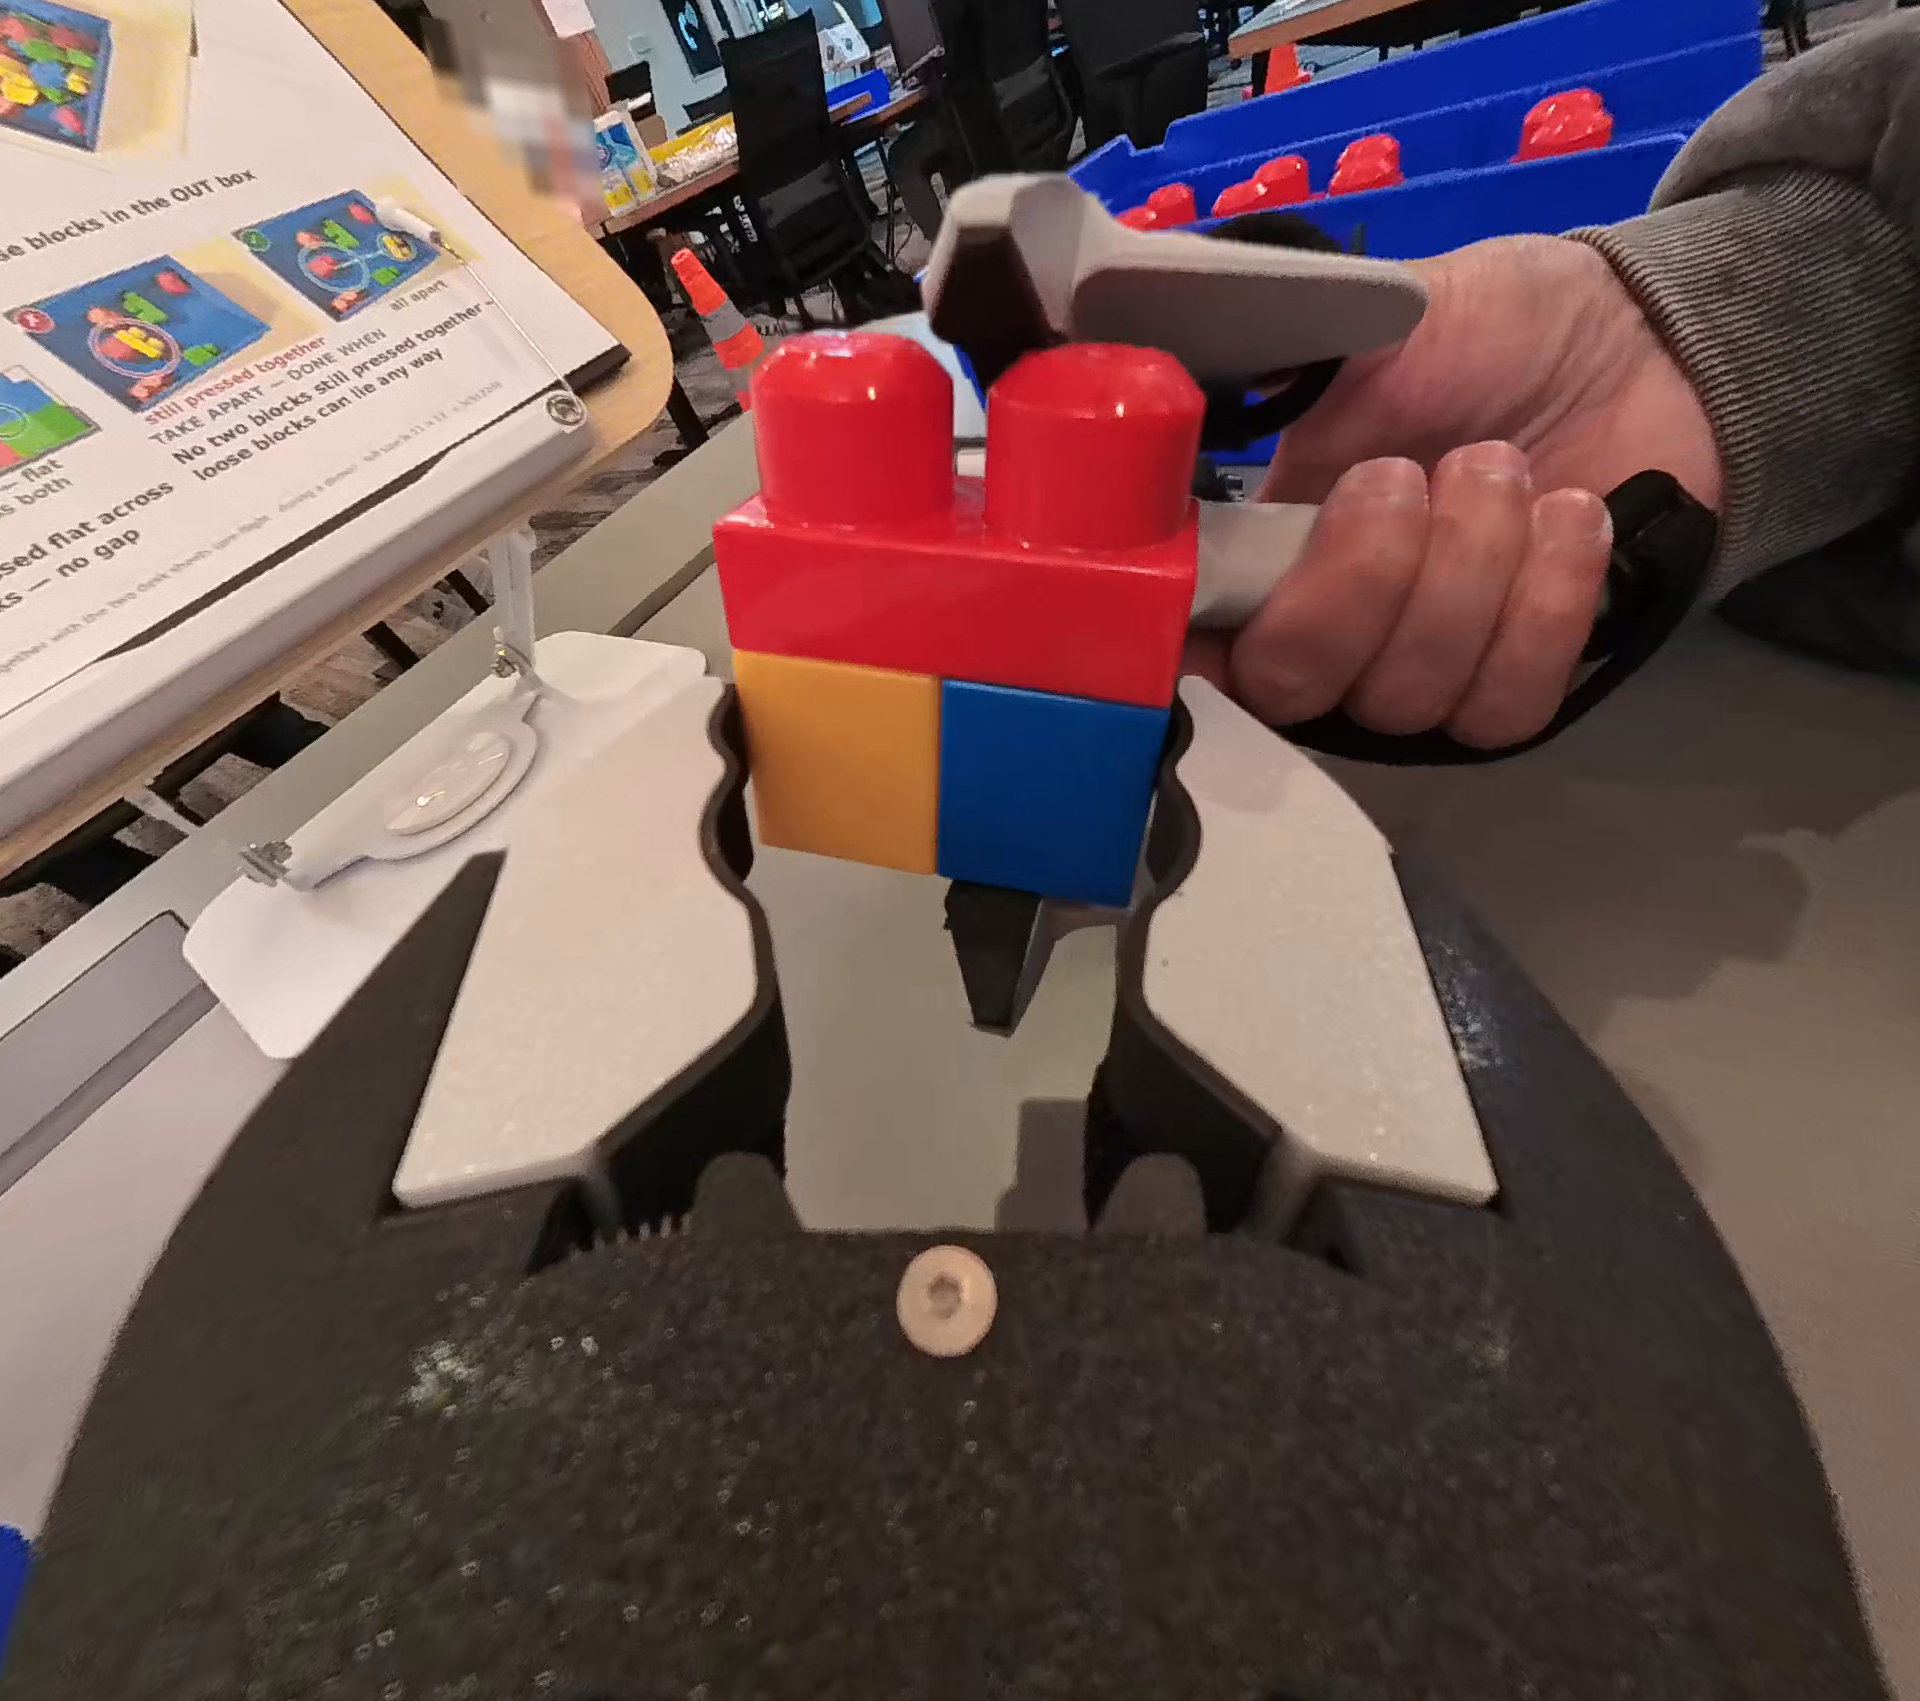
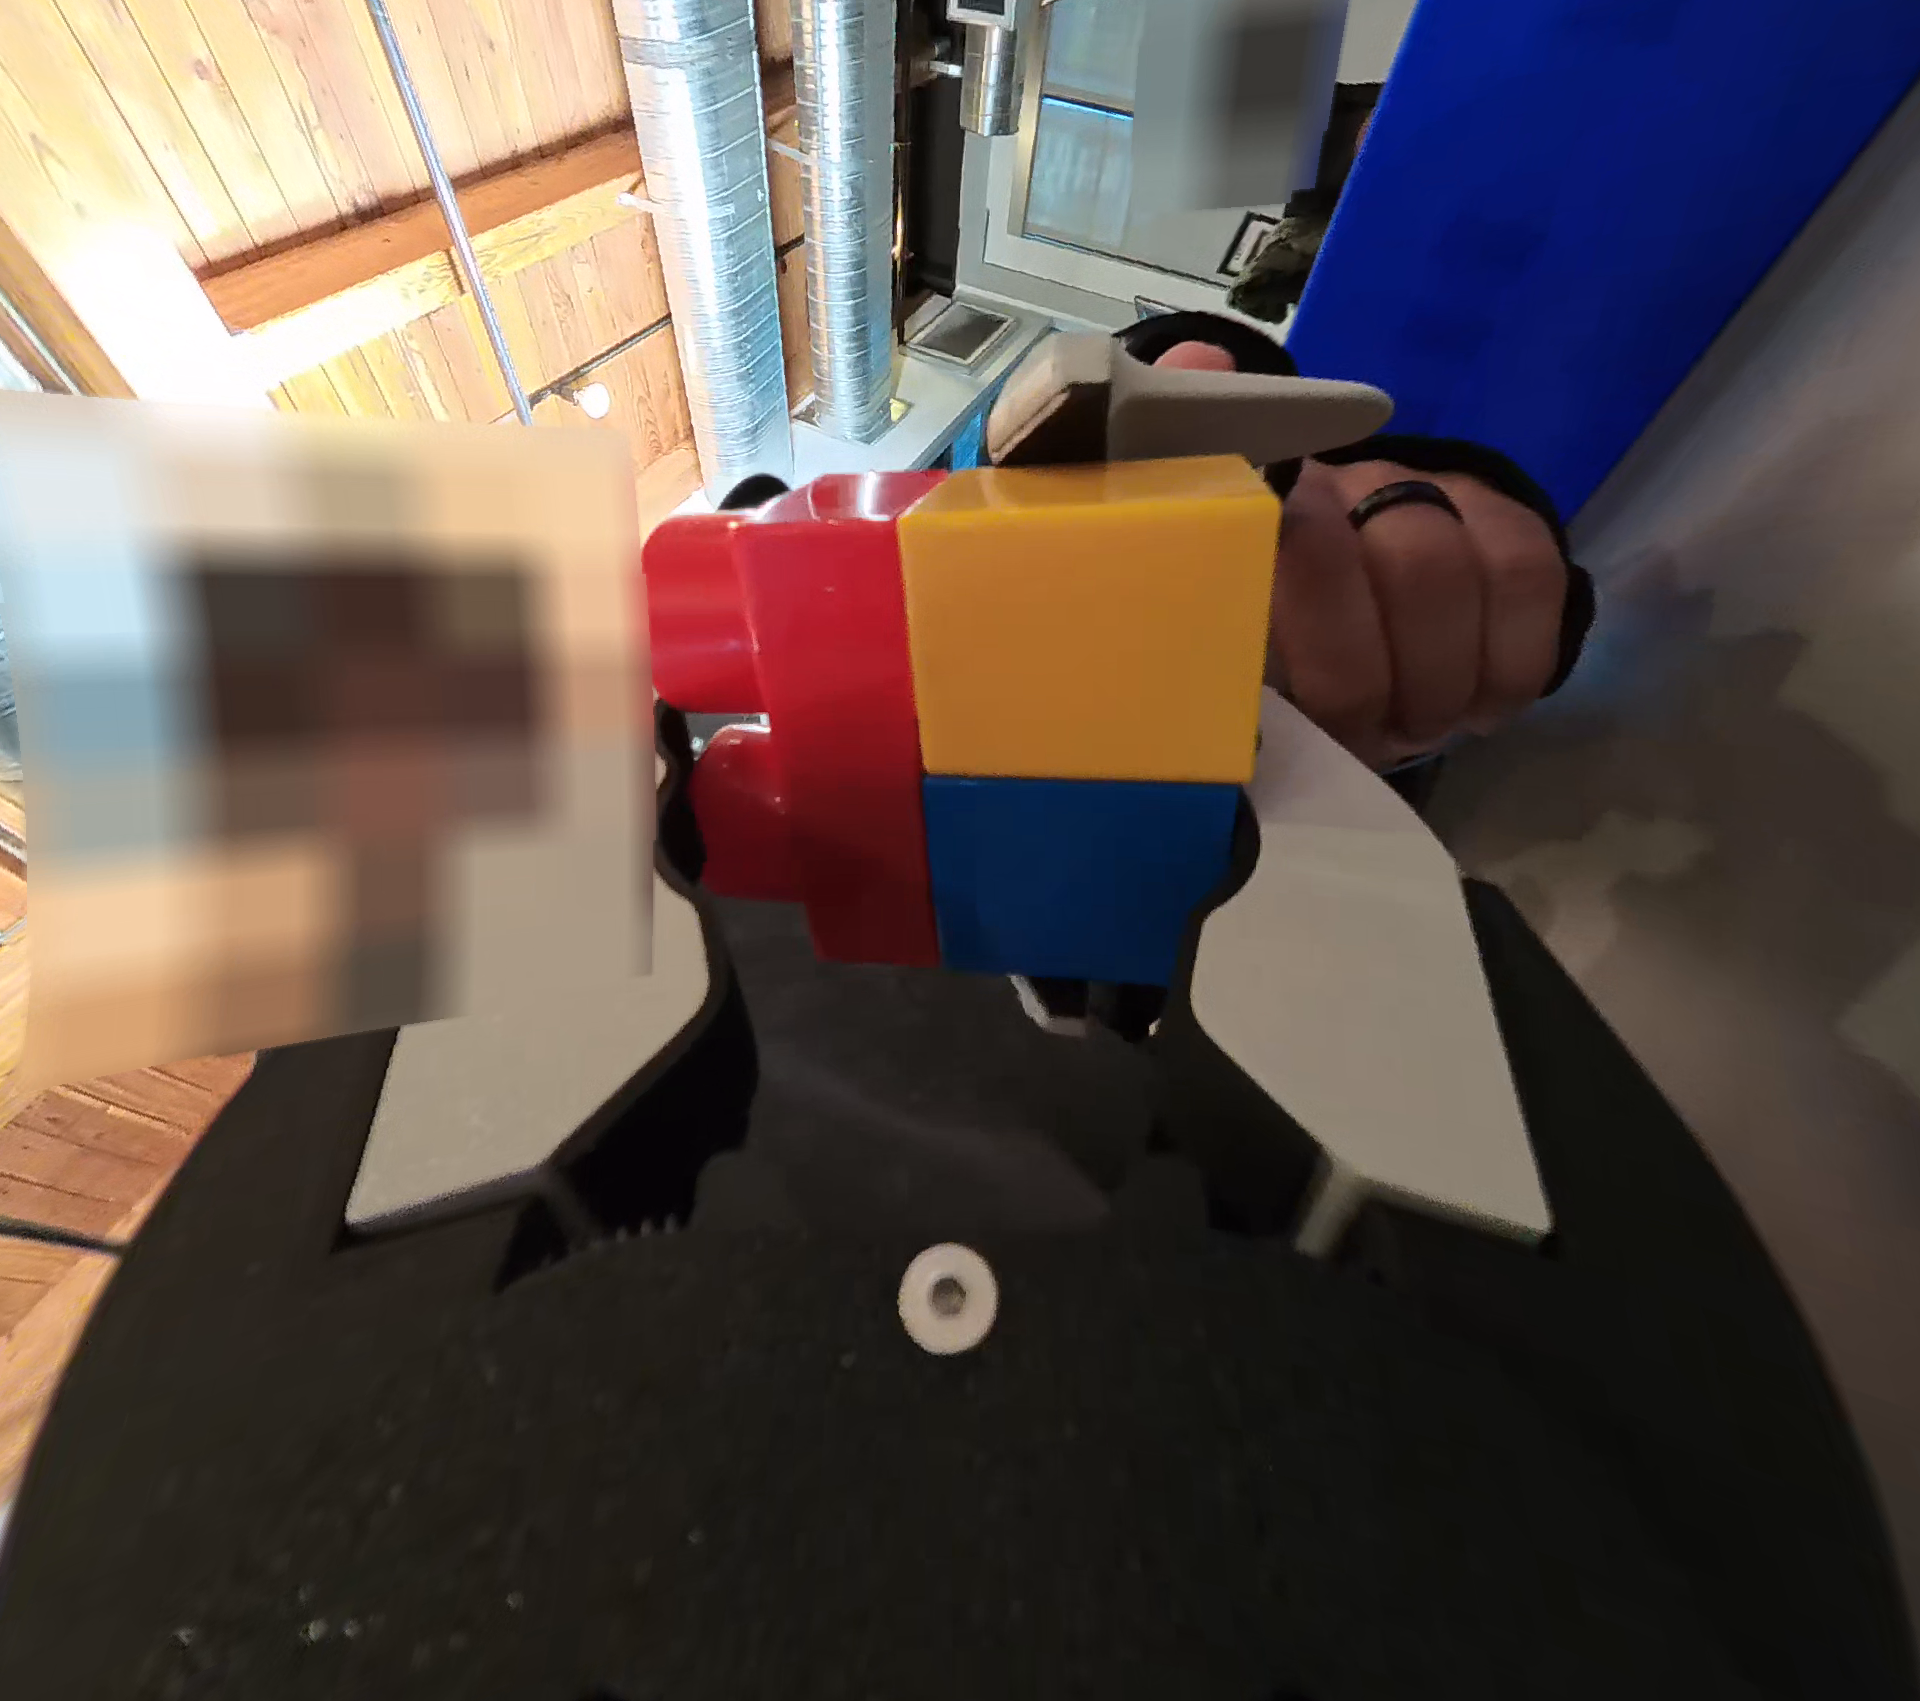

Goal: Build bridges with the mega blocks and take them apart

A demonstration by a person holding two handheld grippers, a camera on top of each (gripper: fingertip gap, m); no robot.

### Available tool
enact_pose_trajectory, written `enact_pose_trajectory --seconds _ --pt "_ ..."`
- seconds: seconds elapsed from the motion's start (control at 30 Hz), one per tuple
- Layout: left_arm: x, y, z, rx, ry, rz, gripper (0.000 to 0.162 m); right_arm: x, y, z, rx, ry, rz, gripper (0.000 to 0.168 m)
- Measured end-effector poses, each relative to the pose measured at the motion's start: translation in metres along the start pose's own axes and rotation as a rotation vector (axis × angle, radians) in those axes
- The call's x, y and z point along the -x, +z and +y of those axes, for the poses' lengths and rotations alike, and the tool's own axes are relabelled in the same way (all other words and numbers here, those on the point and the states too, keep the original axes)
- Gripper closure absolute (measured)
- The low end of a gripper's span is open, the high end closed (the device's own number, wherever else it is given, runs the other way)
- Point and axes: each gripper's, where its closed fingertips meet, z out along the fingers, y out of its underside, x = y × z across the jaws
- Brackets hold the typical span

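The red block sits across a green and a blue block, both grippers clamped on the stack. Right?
Not quite: under the red block sit a yellow block and a blue block, not green. The left wrist view shows it. Left gripper and right gripper do clamp the stack.

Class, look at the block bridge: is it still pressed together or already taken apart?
Still together. The red block sits flush across the yellow block and blue block, with no gap at the seams in either view.

Bright, even indoor light; glare on red block (image 1: 956,602) studs betw. fingers; strong fisheye bending at edges; bkgd beyond fingertips soft.
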Motion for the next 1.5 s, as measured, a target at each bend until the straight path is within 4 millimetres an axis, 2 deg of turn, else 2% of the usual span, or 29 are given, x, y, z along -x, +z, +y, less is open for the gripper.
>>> enact_pose_trajectory --seconds 0.13,0.17,0.2,0.27,0.37,0.4,0.47,0.57,0.6,0.67,0.77,0.83,0.9,0.97,1.03,1.13,1.2,1.23,1.33,1.5 --pt "0.005 0.002 0.010 0.068 0.005 -0.026 0.088 -0.013 -0.008 -0.010 -0.058 -0.065 0.164 0.065" --pt "0.007 0.001 0.010 0.067 -0.002 -0.035 0.088 -0.016 -0.014 -0.015 -0.067 -0.087 0.242 0.054" --pt "0.010 0.001 0.010 0.067 -0.013 -0.042 0.088 -0.018 -0.020 -0.018 -0.062 -0.120 0.316 0.051" --pt "0.015 0.001 0.016 0.094 -0.036 -0.063 0.088 -0.019 -0.031 -0.025 -0.051 -0.200 0.497 0.056" --pt "0.025 0.005 0.035 0.213 0.003 -0.138 0.088 -0.022 -0.043 -0.037 -0.004 -0.381 0.844 0.068" --pt "0.027 0.007 0.042 0.254 0.025 -0.158 0.088 -0.023 -0.044 -0.039 0.021 -0.440 0.948 0.077" --pt "0.028 0.008 0.047 0.298 0.068 -0.191 0.088 -0.029 -0.041 -0.041 0.067 -0.505 1.099 0.081" --pt "0.027 0.007 0.044 0.301 0.105 -0.231 0.088 -0.043 -0.039 -0.042 0.085 -0.498 1.215 0.110" --pt "0.027 0.007 0.044 0.304 0.107 -0.238 0.088 -0.047 -0.040 -0.042 0.086 -0.492 1.232 0.125" --pt "0.024 0.005 0.043 0.310 0.096 -0.238 0.088 -0.050 -0.043 -0.041 0.098 -0.490 1.253 0.130" --pt "0.012 -0.001 0.035 0.288 -0.003 -0.193 0.090 -0.039 -0.051 -0.037 0.129 -0.512 1.255 0.131" --pt "0.009 -0.011 0.028 0.240 -0.095 -0.178 0.090 -0.017 -0.063 -0.038 0.094 -0.540 1.256 0.131" --pt "0.009 -0.021 0.026 0.206 -0.179 -0.158 0.090 0.014 -0.076 -0.036 0.052 -0.588 1.254 0.131" --pt "0.011 -0.028 0.029 0.197 -0.264 -0.139 0.089 0.052 -0.093 -0.031 0.033 -0.682 1.288 0.131" --pt "0.010 -0.034 0.031 0.182 -0.354 -0.100 0.090 0.097 -0.116 -0.027 0.007 -0.816 1.362 0.131" --pt "0.004 -0.040 0.037 0.184 -0.440 -0.057 0.091 0.166 -0.168 -0.017 -0.022 -0.951 1.555 0.131" --pt "0.000 -0.043 0.035 0.172 -0.453 -0.042 0.092 0.197 -0.201 -0.013 0.054 -1.025 1.649 0.131" --pt "-0.001 -0.043 0.031 0.160 -0.450 -0.039 0.093 0.206 -0.219 -0.013 0.119 -1.048 1.694 0.131" --pt "-0.006 -0.040 0.021 0.134 -0.429 -0.028 0.095 0.200 -0.273 -0.021 0.378 -1.006 1.748 0.131" --pt "-0.020 -0.031 0.020 0.152 -0.382 -0.015 0.096 0.143 -0.341 -0.042 0.717 -0.787 1.652 0.130"
